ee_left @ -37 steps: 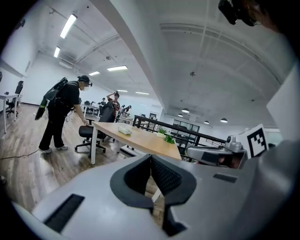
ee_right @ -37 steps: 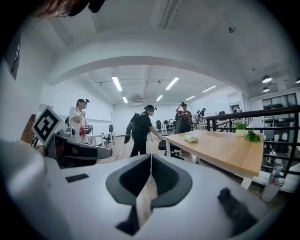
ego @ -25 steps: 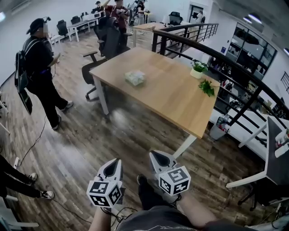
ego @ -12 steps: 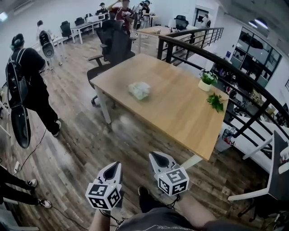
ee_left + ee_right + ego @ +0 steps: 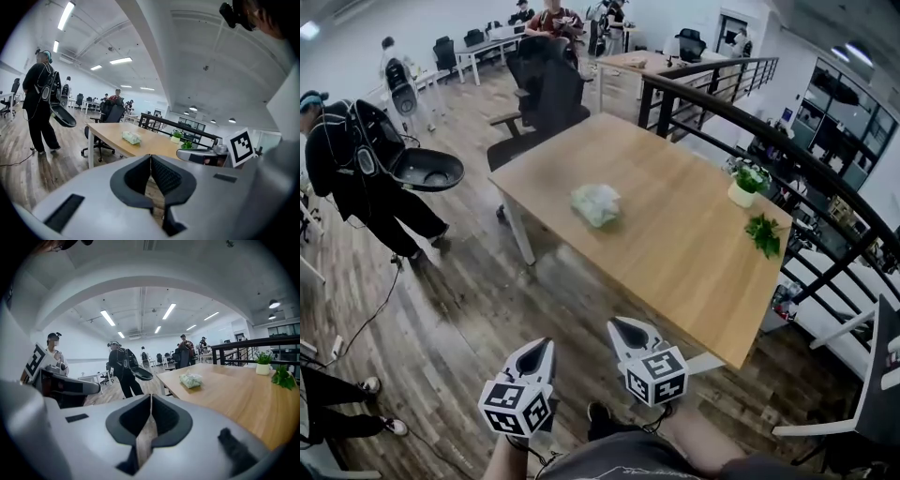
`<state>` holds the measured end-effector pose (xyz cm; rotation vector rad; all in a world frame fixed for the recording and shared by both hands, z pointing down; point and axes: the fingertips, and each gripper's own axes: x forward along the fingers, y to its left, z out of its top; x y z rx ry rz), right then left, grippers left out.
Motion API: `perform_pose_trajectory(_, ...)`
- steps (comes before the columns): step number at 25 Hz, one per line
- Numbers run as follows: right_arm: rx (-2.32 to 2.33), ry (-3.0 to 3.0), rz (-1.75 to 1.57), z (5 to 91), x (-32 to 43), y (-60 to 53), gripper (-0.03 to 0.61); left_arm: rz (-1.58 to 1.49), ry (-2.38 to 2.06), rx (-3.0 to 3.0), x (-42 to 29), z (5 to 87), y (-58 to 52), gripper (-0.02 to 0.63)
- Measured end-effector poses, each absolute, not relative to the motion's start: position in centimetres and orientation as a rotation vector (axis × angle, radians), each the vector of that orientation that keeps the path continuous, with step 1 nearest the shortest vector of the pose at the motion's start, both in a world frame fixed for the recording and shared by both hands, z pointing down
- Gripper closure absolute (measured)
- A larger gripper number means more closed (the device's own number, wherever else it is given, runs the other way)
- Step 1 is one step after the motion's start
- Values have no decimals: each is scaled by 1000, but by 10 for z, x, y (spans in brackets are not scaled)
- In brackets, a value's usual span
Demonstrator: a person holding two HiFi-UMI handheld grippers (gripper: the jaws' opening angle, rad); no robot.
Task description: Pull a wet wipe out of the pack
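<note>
On the wooden table [image 5: 675, 234], well ahead, the wipe pack [image 5: 596, 203] is seen lying alone. It is brought nearer than a moment ago, so it is being walked up to. The left gripper [image 5: 546, 343] and right gripper [image 5: 624, 326] are held shut, empty.

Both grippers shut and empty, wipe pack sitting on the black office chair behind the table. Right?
Not quite. The wipe pack lies on the wooden table, not on the black office chair; the head view shows it. The rest holds: the left gripper and the right gripper are both shut and empty.
</note>
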<state>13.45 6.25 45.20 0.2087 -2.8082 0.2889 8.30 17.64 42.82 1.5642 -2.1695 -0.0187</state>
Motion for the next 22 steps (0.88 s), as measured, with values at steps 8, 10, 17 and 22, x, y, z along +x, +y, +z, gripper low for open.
perform_pose_trajectory(8,180,-2773,323,473,94,22,552,-8,-2191,1543,40,434,135,598)
perform_pose_trajectory(10,176,-2774,325,473,87,16,554,-2,-2196,1536,32,434,129,598)
perform_pose_trajectory(17,164,-2804,260,465,77,6,552,-50,-2171,1568,17,427,112,598)
perform_pose_trajectory(22,215,-2785,292,473,68,-13,552,-47,-2148,1583,-5,432,92,598)
